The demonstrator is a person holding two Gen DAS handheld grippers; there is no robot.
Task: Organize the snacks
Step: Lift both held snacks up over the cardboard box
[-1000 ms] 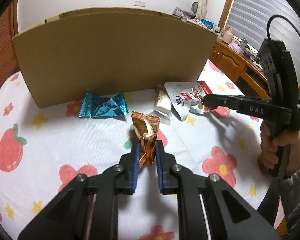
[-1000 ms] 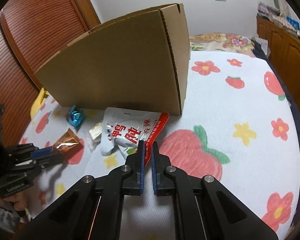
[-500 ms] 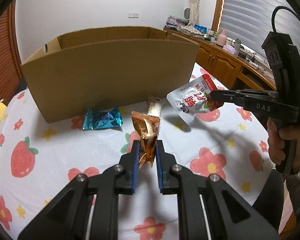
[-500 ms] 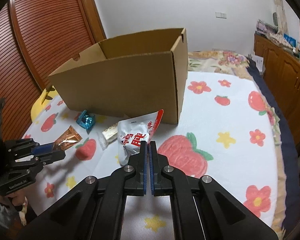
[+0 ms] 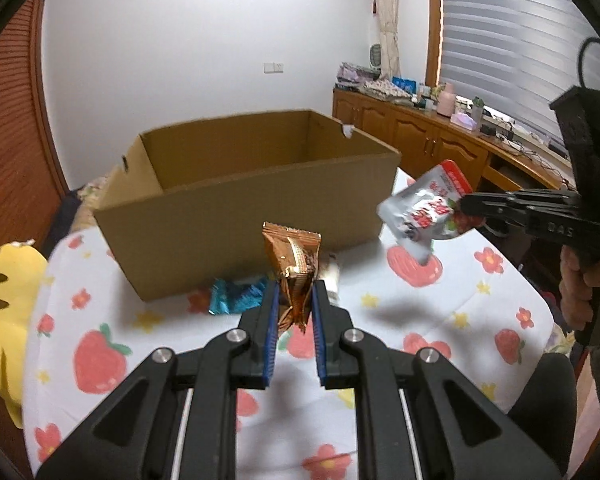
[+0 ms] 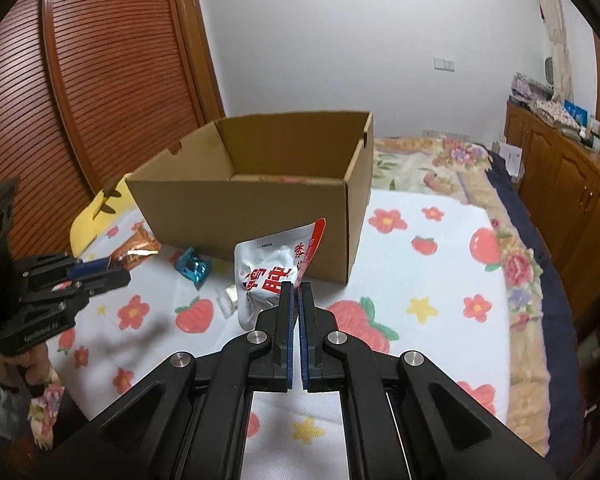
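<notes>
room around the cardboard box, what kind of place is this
Probably a bedroom at home: the cardboard box stands on a fruit-print sheet like a bed's, beside a slatted wooden wardrobe door and cluttered wooden cabinets under window blinds.

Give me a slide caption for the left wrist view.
Left tongs grip an orange snack packet before an open cardboard box; right tongs lift a white pouch.

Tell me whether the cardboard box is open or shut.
Open. The cardboard box has no lid or flaps over its top, and both wrist views look past the rim to its inner walls.
</notes>
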